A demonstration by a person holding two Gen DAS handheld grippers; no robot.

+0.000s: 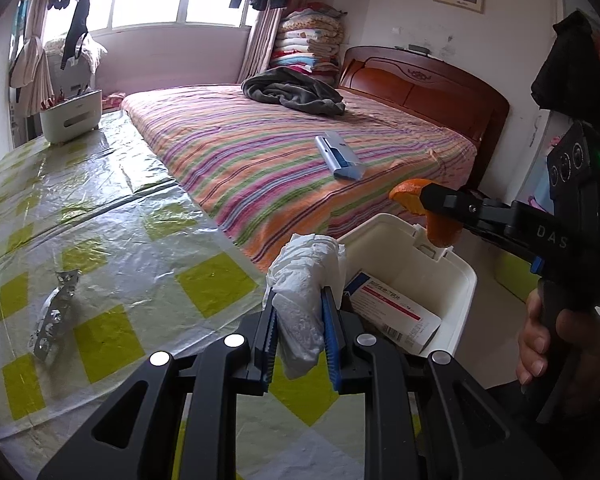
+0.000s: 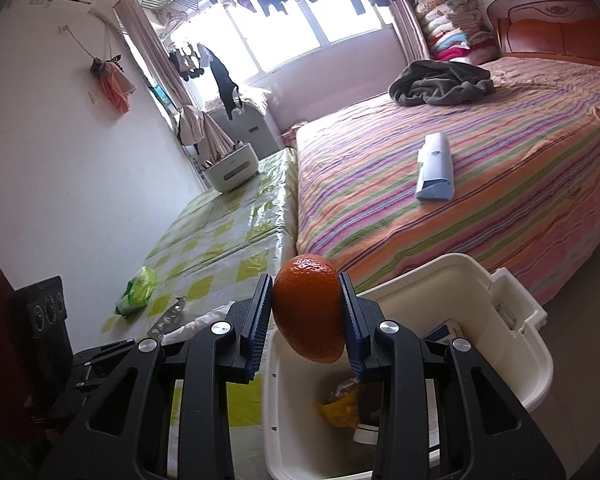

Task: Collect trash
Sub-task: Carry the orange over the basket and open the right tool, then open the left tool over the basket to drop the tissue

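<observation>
My left gripper (image 1: 298,336) is shut on a crumpled white tissue (image 1: 306,280), held at the table's edge beside the white bin (image 1: 456,276). A white medicine box (image 1: 396,316) lies inside the bin. My right gripper (image 2: 306,312) is shut on a piece of orange peel (image 2: 308,308) and hangs over the open white bin (image 2: 512,344), which holds yellow scraps (image 2: 340,408). In the left wrist view the right gripper (image 1: 432,216) holds the orange peel (image 1: 440,232) above the bin's far rim. An empty foil pill blister (image 1: 54,316) lies on the checked tablecloth.
A table with a yellow-checked plastic cover (image 1: 112,208) stands against a striped bed (image 1: 300,160). A green packet (image 2: 136,292) lies on the table, a white caddy (image 1: 70,116) at its far end. A blue-white box (image 1: 340,156) and a grey blanket (image 1: 296,92) lie on the bed.
</observation>
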